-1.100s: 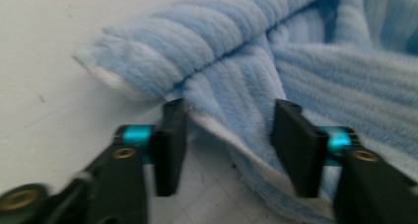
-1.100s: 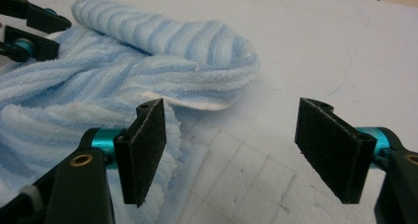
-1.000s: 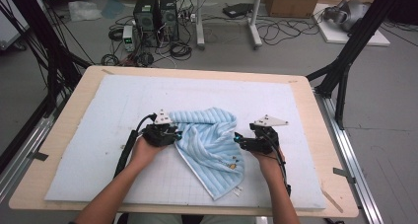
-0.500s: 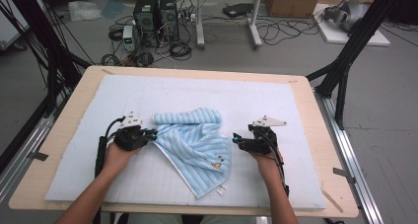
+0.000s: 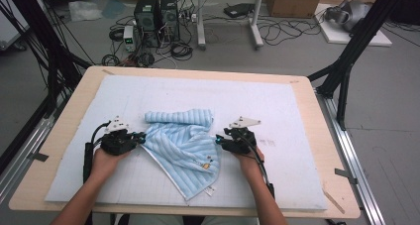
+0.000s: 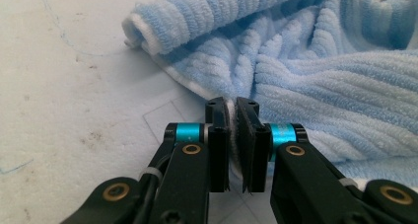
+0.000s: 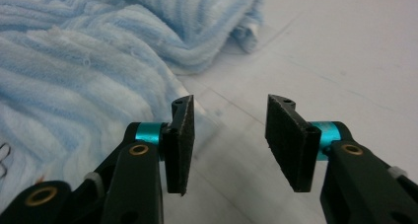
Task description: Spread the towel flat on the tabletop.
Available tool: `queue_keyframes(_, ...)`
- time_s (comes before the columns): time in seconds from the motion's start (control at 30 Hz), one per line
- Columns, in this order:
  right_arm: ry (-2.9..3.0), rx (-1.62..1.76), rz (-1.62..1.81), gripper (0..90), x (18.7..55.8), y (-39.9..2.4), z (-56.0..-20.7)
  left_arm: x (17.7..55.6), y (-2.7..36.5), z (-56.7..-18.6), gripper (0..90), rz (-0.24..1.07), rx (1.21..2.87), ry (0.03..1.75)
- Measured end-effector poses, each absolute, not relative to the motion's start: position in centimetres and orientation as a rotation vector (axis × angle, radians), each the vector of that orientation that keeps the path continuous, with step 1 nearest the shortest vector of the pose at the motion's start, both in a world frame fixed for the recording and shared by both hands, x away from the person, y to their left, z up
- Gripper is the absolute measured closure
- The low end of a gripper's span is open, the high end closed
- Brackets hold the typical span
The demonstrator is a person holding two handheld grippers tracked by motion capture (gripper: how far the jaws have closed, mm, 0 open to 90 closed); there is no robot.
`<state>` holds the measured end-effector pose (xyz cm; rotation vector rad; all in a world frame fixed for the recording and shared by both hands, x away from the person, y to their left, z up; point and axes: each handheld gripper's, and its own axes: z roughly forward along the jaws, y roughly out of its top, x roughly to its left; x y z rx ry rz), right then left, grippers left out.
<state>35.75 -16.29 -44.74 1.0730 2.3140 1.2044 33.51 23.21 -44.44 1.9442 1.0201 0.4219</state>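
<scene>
Towel (image 5: 184, 143): we are pinching its left edge in the left tongs (image 6: 232, 135) to spread it flat, while the right tongs (image 7: 229, 142), just closing partway, are gaping empty beside its right edge.

We are in a lab: computer towers (image 5: 156, 13) and tangled cables (image 5: 277, 31) on the grey floor, black rig struts (image 5: 354, 51) framing our padded wooden table (image 5: 317, 136)

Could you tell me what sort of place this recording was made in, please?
Most likely a lab or workshop set up for recording, not a home. A padded wooden table sits inside a black metal frame, and computer towers and loose cables lie on the bare grey floor behind it.
</scene>
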Motion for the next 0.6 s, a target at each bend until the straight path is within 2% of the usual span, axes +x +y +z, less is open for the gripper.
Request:
queue_keyframes(0.03,2.314,1.073,1.204,58.1,35.8,-16.3,-44.7,33.5,23.2,-44.4,83.2,0.422,1.939,1.022)
queue_keyframes(0.07,2.341,1.065,1.193,63.0,36.1,-15.8,-44.9,33.5,23.3,-44.4,83.1,0.424,1.939,1.021)
queue_keyframes(0.1,2.392,1.011,1.124,74.2,36.2,-15.0,-45.0,33.5,23.4,-44.4,82.9,0.423,1.931,1.027)
queue_keyframes(0.13,2.411,0.994,1.13,77.3,36.1,-14.9,-45.0,33.5,23.4,-44.4,82.7,0.423,1.93,1.029)
queue_keyframes(0.37,2.458,1.016,1.03,80.5,34.9,-17.1,-44.2,33.5,23.8,-44.4,82.7,0.419,1.927,1.04)
queue_keyframes(0.6,2.439,1.05,0.959,80.4,31.1,-21.5,-43.9,33.4,23.7,-44.5,82.4,0.414,1.931,1.048)
